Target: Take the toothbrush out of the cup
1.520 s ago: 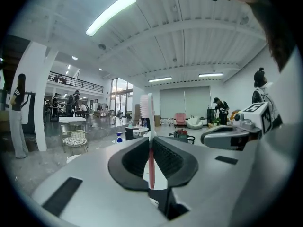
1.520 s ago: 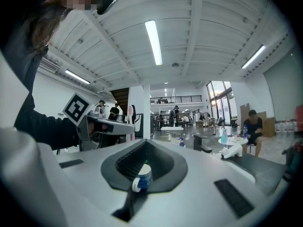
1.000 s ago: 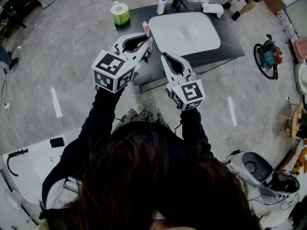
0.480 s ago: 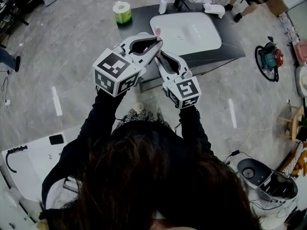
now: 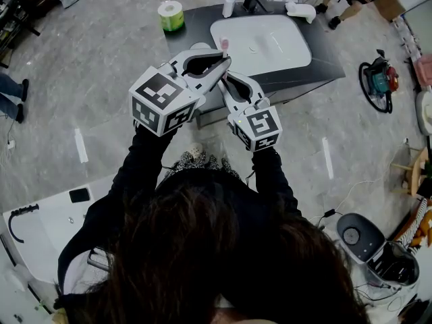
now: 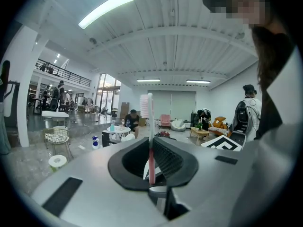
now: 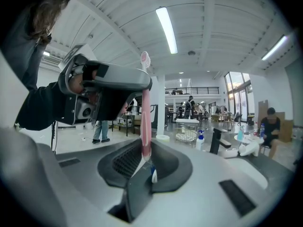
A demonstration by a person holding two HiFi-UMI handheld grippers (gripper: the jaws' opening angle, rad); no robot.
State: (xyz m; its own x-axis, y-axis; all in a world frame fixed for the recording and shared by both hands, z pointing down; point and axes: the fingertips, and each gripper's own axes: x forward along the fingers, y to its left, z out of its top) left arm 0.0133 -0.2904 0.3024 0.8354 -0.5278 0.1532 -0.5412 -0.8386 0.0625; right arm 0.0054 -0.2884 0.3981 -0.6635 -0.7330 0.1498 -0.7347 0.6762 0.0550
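Though glossy, grey floor (image 5: 101, 66) w/ dark countertop (image 5: 196, 29)

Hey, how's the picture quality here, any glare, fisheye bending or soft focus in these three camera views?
Head view: even light, bowed edges, pale glare streaks on the floor. Left gripper view: heavy fisheye, dark round border, blown-out ceiling light, toothbrush fairly sharp. Right gripper view: same fisheye border, toothbrush slightly soft.

The pink-and-white toothbrush (image 6: 150, 119) stands upright, bristles uppermost, clamped by the left hand-held gripper (image 6: 151, 148) and right hand-held gripper (image 7: 145, 151).
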